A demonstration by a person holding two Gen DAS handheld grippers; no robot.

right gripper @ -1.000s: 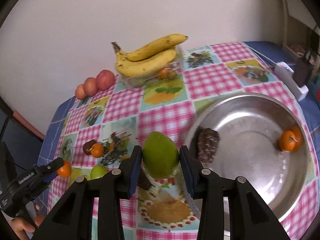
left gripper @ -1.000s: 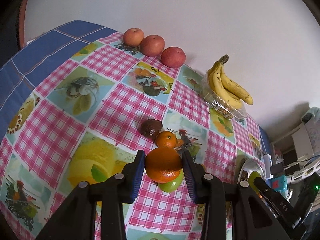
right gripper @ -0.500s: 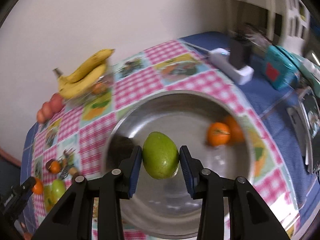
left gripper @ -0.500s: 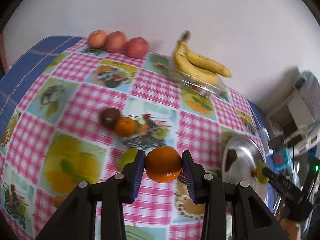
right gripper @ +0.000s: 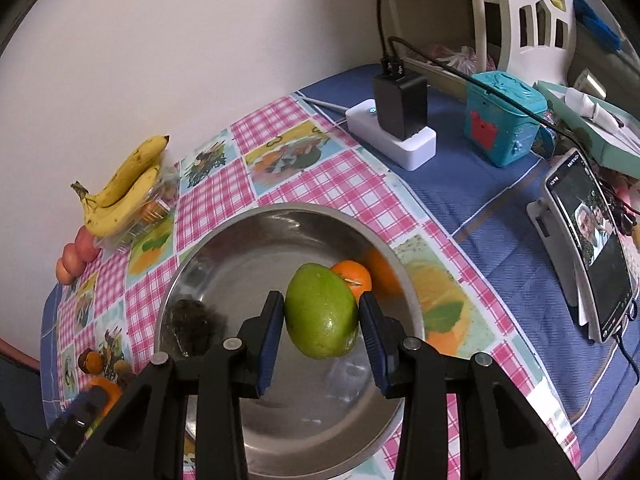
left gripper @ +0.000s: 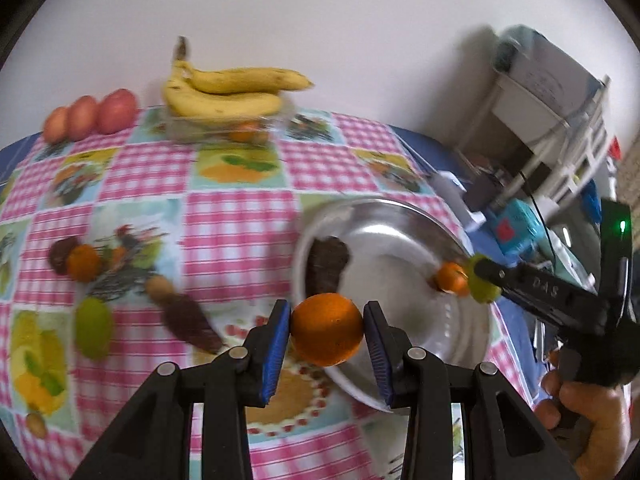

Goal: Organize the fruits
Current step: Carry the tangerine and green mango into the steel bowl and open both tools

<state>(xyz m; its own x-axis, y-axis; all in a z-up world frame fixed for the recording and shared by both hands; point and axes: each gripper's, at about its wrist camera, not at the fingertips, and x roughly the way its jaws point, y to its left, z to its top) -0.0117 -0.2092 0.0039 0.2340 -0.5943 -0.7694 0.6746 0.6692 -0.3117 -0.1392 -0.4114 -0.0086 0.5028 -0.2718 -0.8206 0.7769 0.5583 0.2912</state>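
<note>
Your left gripper (left gripper: 326, 330) is clamped on an orange (left gripper: 327, 329) at the near rim of the steel bowl (left gripper: 394, 216). Your right gripper (right gripper: 322, 320) pinches a green mango (right gripper: 321, 316) over that bowl's inside, beside a tangerine (right gripper: 354, 278) lying there.

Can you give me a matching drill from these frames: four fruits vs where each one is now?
Fruits:
1. orange
2. green mango
3. bananas
4. red apples

Places:
A. on the clear plastic container by the wall
B. in the right claw, above the steel bowl
C. in the left claw
D. in a row on the tablecloth by the wall

Pairs: 1-C, 2-B, 3-A, 4-D
</note>
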